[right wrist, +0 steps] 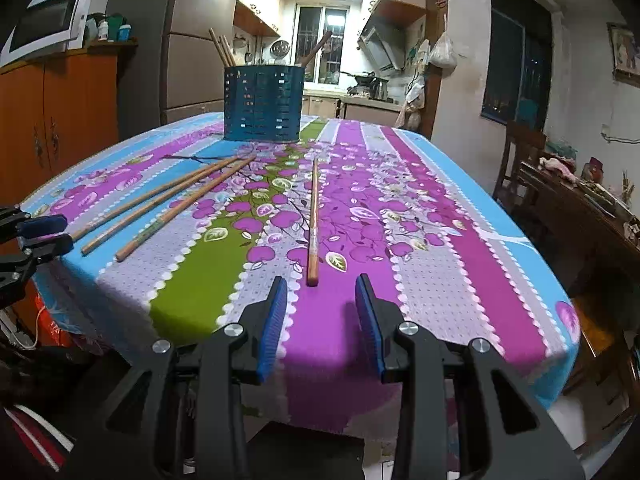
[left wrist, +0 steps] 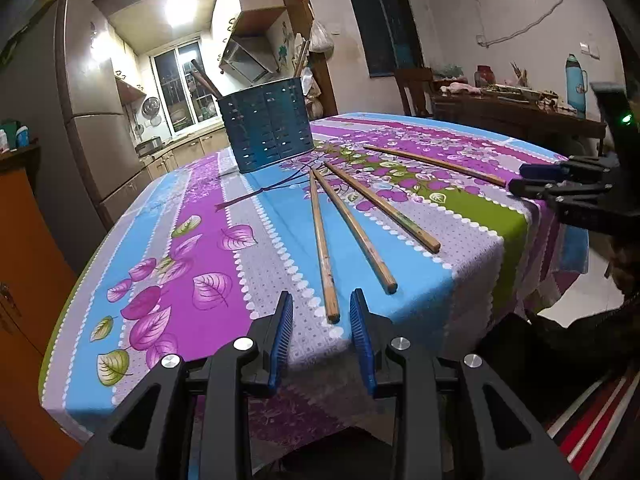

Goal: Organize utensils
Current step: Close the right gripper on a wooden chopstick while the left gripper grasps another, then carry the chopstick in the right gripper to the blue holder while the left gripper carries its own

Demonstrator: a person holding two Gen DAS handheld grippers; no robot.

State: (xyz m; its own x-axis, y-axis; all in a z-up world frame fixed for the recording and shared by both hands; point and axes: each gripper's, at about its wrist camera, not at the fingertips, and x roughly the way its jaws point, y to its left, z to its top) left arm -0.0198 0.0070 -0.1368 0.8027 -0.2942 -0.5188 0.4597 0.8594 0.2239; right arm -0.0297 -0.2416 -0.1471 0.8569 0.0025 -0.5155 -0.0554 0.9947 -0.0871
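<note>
Nearest to me, my left gripper (left wrist: 321, 312) hangs at the table's near edge, blue pads parted by a modest gap and holding nothing; the butt of the nearest chopstick (left wrist: 324, 256) lies on the cloth just ahead of the gap, between the pad tips but not pressed by them. My right gripper (right wrist: 321, 294) stands the same way, partly open and empty, with the butt of a lone chopstick (right wrist: 313, 220) just ahead of it and slightly toward its left pad. Under both: a flowered tablecloth (left wrist: 208, 240) in purple, blue, grey and green stripes, draped over the table edge. Ahead and right of the left gripper, two more chopsticks (left wrist: 354, 232) (left wrist: 380, 204) fan outward, their far tips converging toward the holder; nothing lies across them. Farther ahead, at the far side of the table, a dark blue perforated utensil holder (right wrist: 262, 104) stands upright, with several chopsticks (right wrist: 222, 50) and a darker handle (right wrist: 318, 50) leaning out of it. Open cloth lies between each gripper and the holder. Beyond: an orange cabinet (right wrist: 60, 112) to the left, a fridge (left wrist: 92, 92), a lit kitchen with window (right wrist: 322, 40), and to the right a cluttered wooden sideboard (right wrist: 580, 200) and chair (right wrist: 520, 160).
</note>
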